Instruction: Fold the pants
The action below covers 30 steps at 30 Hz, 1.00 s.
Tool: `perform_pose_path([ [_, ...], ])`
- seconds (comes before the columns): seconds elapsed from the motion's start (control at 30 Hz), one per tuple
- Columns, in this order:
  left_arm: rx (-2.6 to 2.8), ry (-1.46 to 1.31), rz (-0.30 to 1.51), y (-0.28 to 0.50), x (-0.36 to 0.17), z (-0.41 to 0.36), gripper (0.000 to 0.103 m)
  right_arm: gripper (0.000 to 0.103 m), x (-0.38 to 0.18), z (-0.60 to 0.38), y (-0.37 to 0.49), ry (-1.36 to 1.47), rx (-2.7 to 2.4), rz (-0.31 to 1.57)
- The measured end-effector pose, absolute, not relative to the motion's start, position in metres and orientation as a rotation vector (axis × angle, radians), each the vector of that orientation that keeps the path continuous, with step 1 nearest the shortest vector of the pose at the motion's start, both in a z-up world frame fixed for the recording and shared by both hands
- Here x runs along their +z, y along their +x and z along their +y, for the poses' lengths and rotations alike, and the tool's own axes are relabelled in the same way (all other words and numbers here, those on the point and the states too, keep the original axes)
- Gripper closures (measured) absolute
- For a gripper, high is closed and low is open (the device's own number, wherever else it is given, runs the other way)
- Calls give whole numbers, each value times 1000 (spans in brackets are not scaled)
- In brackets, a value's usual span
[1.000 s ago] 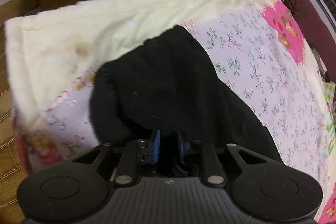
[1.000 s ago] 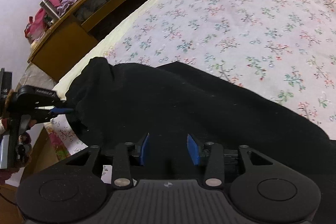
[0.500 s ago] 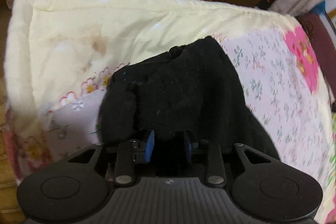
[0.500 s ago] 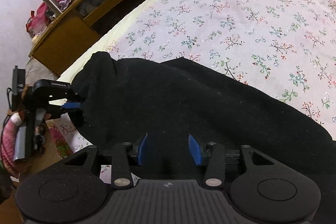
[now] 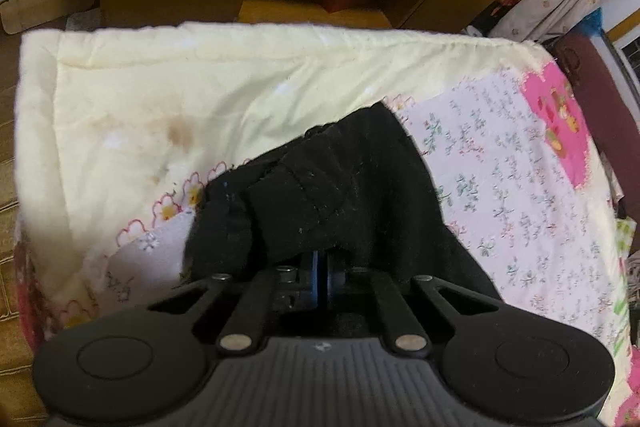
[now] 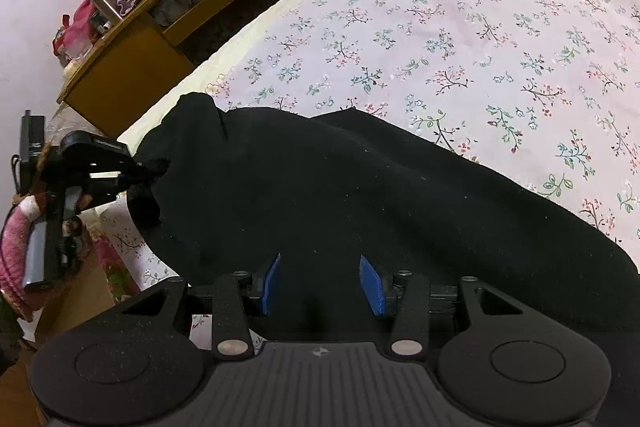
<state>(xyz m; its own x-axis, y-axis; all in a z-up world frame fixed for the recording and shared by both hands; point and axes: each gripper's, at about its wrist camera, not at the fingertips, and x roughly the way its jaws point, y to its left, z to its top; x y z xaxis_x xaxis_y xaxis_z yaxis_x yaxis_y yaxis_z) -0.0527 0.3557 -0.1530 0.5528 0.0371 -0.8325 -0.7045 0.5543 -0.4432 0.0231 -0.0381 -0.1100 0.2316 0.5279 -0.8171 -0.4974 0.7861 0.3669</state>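
Left wrist view showed the left gripper (image 5: 320,277) clenched on the black fabric pants (image 5: 332,195) lying on the floral quilted bedspread (image 5: 512,179) — the right gripper (image 6: 320,285) gaped over them, its 2 blue pads (image 6: 370,285) apart.

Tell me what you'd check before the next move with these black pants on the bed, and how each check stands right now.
1. Left gripper pinching the black pants: ok, its blue pads are nearly together with cloth draped over them.
2. Right gripper holding the pants: not ok, its jaws stand apart with cloth lying between them.
3. Pants fully on the floral quilt: cannot tell, the near part is hidden behind the grippers.
4. Bare quilt ahead to fold onto: ok.
5. Pants flat: not ok, the end by the left gripper is bunched and lifted.
6. Wooden shelf unit apart from the pants: ok.
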Motion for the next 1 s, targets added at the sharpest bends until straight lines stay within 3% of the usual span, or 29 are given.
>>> perform_pose_path([
  [0.43, 499, -888, 894, -66, -150, 354, 89, 67, -114, -36, 24, 34, 726, 1150],
  [0.57, 512, -926, 923, -58, -174, 355, 78, 66, -113, -34, 23, 29, 730, 1158],
  [0.67, 527, -912, 901, -50, -180, 351, 75, 66, -112, -33, 21, 21, 732, 1157],
  [0.77, 538, -849, 898, -41, -174, 346, 76, 66, -114, -31, 19, 4, 730, 1163],
  [0.87, 492, -739, 917, -32, -161, 339, 85, 66, -115, -29, 18, -2, 732, 1170],
  [1.0, 457, -765, 897, -35, -151, 346, 87, 66, -114, -24, 18, -10, 746, 1160],
])
